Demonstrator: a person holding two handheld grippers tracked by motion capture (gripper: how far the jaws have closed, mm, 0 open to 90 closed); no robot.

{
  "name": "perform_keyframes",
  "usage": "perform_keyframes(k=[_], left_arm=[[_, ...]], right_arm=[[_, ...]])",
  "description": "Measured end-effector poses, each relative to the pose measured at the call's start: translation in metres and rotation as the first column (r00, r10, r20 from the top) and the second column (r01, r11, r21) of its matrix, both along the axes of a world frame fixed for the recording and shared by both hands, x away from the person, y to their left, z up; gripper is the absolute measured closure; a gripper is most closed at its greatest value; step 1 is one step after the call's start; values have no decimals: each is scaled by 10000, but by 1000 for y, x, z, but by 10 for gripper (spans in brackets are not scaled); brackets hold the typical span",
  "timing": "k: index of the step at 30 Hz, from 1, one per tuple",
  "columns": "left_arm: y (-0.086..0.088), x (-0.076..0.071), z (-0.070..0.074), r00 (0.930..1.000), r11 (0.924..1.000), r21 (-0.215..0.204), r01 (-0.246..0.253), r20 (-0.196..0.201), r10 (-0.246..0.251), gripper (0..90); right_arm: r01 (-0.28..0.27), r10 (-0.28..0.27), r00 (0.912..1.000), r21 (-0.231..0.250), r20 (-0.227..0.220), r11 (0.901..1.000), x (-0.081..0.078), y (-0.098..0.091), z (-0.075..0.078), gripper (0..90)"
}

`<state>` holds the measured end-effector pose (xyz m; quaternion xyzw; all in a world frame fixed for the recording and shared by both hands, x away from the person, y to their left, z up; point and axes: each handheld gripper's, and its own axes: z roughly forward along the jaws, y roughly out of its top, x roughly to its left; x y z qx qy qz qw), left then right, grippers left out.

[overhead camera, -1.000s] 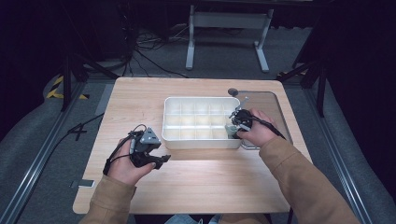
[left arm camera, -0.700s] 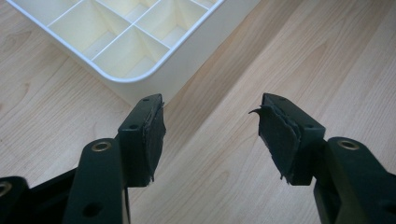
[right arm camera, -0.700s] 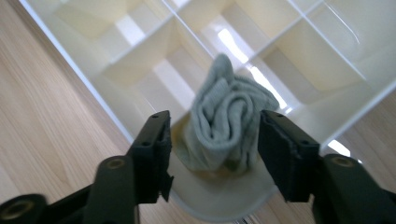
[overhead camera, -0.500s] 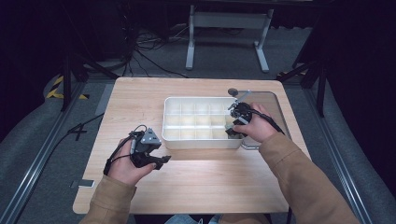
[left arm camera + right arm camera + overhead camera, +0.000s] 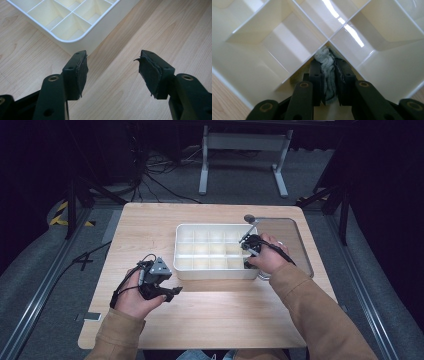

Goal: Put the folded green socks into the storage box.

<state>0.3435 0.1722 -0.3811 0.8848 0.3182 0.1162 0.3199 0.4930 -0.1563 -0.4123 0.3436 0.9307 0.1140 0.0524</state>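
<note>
A white compartment tray (image 5: pixel 176 256) stands in the middle of the wooden table. My right gripper (image 5: pixel 249 251) reaches down into one of its right-hand compartments. In the right gripper view the right gripper (image 5: pixel 329 75) is shut on a small grey-green cloth (image 5: pixel 327 63), whose tip presses against the corner where two white dividers (image 5: pixel 294 15) meet. My left gripper (image 5: pixel 171 292) rests low over the table, just off the tray's near left corner. It is open in the left gripper view, the left gripper (image 5: pixel 112 67) holding nothing, with the tray corner (image 5: pixel 75 42) just ahead.
A clear flat lid (image 5: pixel 295 242) lies against the tray's right side, with a small dark round object (image 5: pixel 248 218) at its far left corner. Bare wood (image 5: pixel 215 320) stretches along the table's near side. A metal stand (image 5: pixel 240 142) is on the floor beyond the table.
The right gripper has shifted slightly left and away inside the tray's right end, still holding the cloth. The left gripper has stayed where it was.
</note>
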Motion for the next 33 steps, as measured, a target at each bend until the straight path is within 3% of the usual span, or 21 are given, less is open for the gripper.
perform_keyframes(k=[6, 11, 16, 18, 20, 22, 25, 28, 30, 31, 32, 33], left_arm=[[-1, -1, 0, 10000, 10000, 24, 49, -16, -49, 406], [-1, -1, 0, 10000, 10000, -16, -9, -19, 9, 406], [0, -1, 1, 10000, 10000, -2, -3, -38, 3, 404], [0, -2, 0, 10000, 10000, -38, -68, -43, 68, 404], [1, -2, 1, 10000, 10000, 23, -36, 11, 36, 403], [1, -4, 1, 10000, 10000, -8, -84, 18, 84, 403], [2, -5, 2, 9999, 9999, -9, -115, 60, 115, 402], [2, -6, 3, 9999, 9999, -56, -98, 84, 98, 402], [2, -7, 4, 9999, 9999, -52, -95, 77, 96, 402], [2, -7, 4, 9999, 9999, -52, -95, 77, 96, 402], [2, -7, 5, 10000, 10000, -66, -55, 73, 55, 402], [2, -8, 5, 10000, 9999, -131, -65, 58, 66, 402]], right_arm=[[906, -914, 9934, -146, -690, 9958, 8, 4, -2, 771], [1411, -1446, 9851, -436, -927, 9890, 11, 8, -2, 756], [1383, -1362, 9870, 197, -855, 9902, 6, -2, 5, 663], [1504, -1467, 9863, 461, -761, 9875, 3, -6, 11, 588], [1529, -1487, 9877, 958, -491, 9836, 0, -8, 16, 533], [1367, -1348, 9905, 990, -265, 9856, -2, -9, 22, 532], [1147, -1211, 9923, 1704, 274, 9787, -8, -12, 35, 513], [505, -723, 9931, 2206, 921, 9741, -15, -14, 47, 513], [74, -436, 9901, 2600, 1336, 9656, -23, -17, 56, 512], [74, -436, 9901, 2600, 1336, 9656, -23, -17, 56, 512], [-157, -294, 9875, 2830, 1546, 9590, -27, -18, 61, 508], [-418, -170, 9839, 3214, 1779, 9460, -33, -21, 67, 505]])
